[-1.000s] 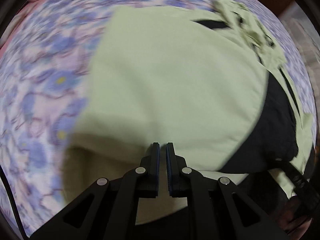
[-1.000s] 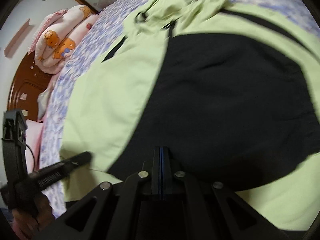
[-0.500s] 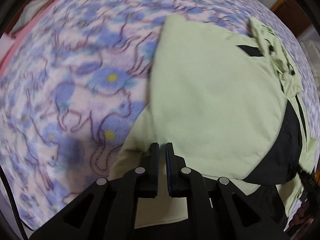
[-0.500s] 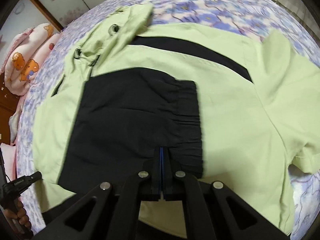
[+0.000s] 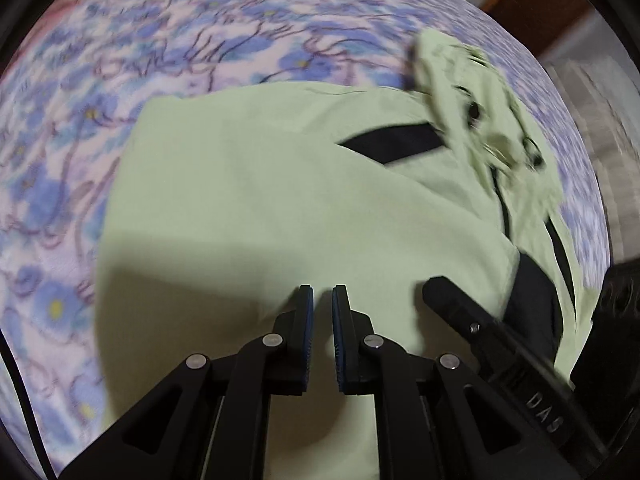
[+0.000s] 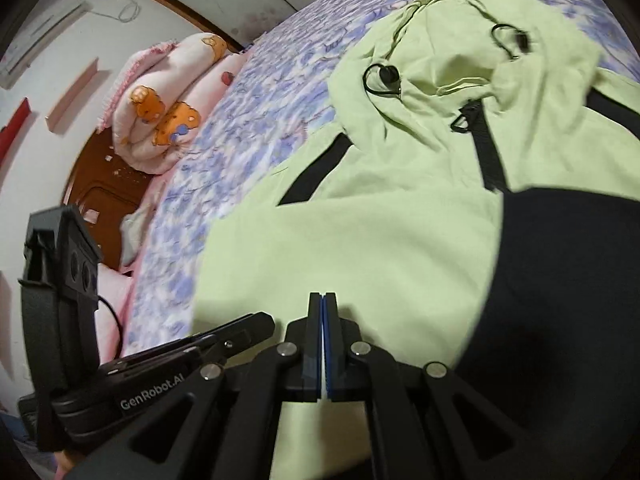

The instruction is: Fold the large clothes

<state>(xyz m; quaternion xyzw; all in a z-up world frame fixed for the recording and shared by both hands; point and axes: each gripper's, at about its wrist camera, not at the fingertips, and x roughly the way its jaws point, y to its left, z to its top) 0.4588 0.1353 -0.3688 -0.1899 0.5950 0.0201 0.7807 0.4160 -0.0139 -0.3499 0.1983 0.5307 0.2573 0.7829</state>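
Two handheld grippers are hovering side by side over the near hem of a pale green hooded jacket [image 6: 352, 240] lying on a floral bedspread [image 5: 168, 40]: the left gripper [image 5: 322, 294] is showing only a sliver of a gap with no cloth in it, and the right gripper [image 6: 322, 300] is pressed fully closed and empty. A fold appears to be midway, a black panel [image 6: 568, 280] already lying over the front, so the next move is calling for opening the jaws and pinching a fresh edge. Farther off, the bunched hood [image 6: 452, 48] and its drawcords are waiting to be tucked, a rolled cartoon-print quilt [image 6: 164, 108] sitting clear at the bedhead.
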